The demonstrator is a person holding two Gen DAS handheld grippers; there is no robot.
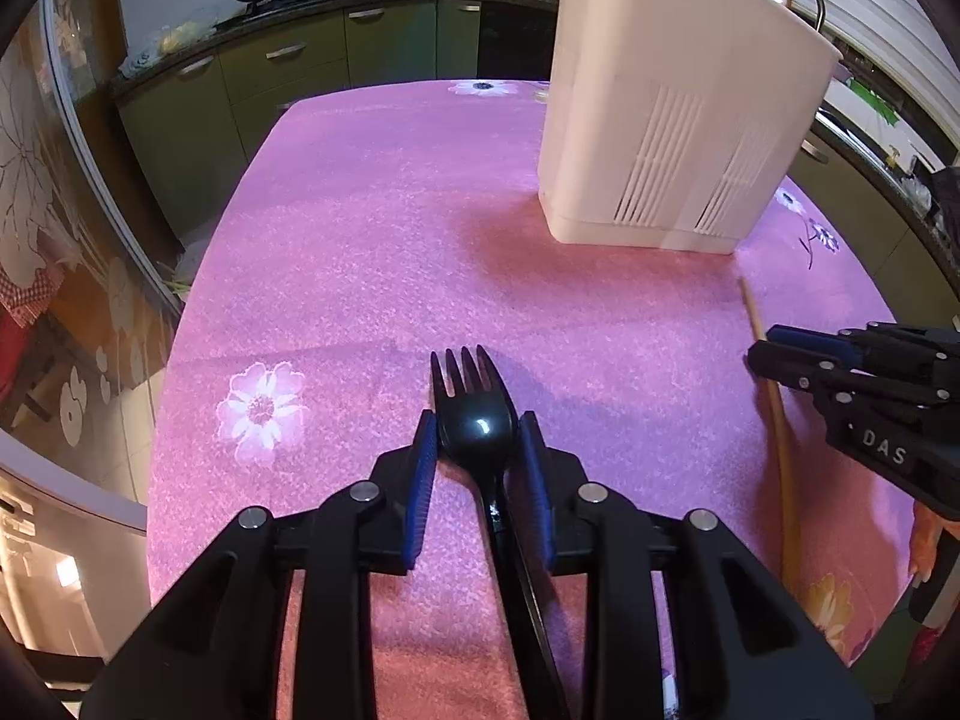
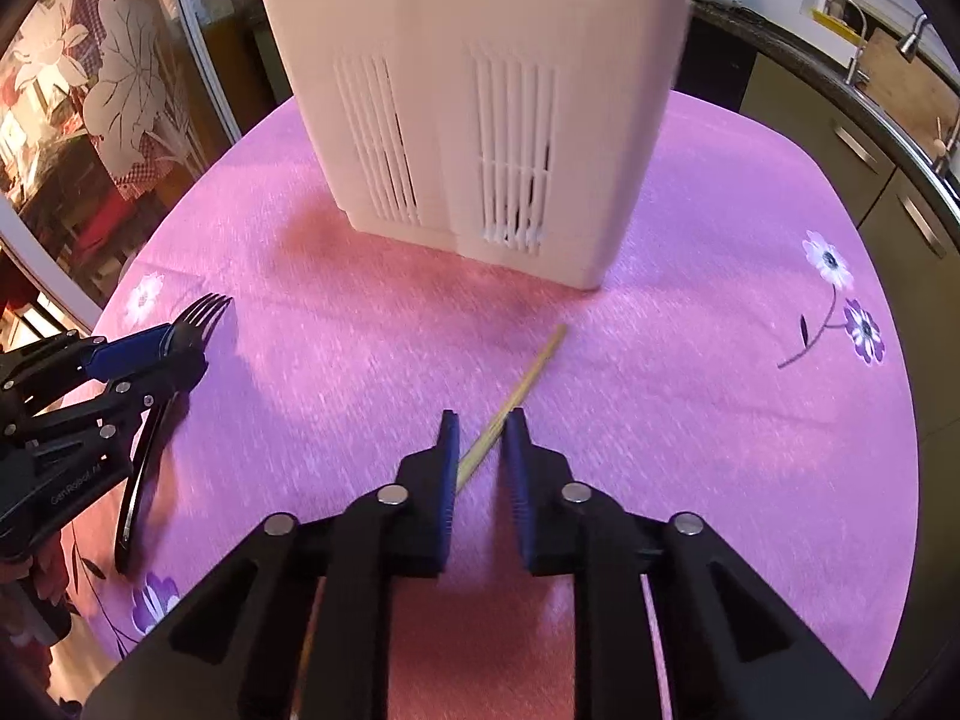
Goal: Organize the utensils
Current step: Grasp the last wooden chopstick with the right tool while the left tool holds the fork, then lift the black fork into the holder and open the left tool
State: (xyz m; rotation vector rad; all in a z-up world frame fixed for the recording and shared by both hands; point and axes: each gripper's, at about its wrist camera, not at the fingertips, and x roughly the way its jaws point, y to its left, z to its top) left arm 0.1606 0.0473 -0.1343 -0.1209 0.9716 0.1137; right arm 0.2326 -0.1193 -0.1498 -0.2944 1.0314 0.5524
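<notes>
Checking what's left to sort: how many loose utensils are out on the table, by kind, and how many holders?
Forks: 1, black, between the fingers of the left gripper
Chopsticks: 1, wooden, on the cloth at the right gripper
Holders: 1, white
Total: 3

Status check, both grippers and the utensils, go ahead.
Left gripper shut on black fork. Right gripper open around wooden chopstick, which lies on the tablecloth. White utensil holder upright ahead, path clear.
</notes>
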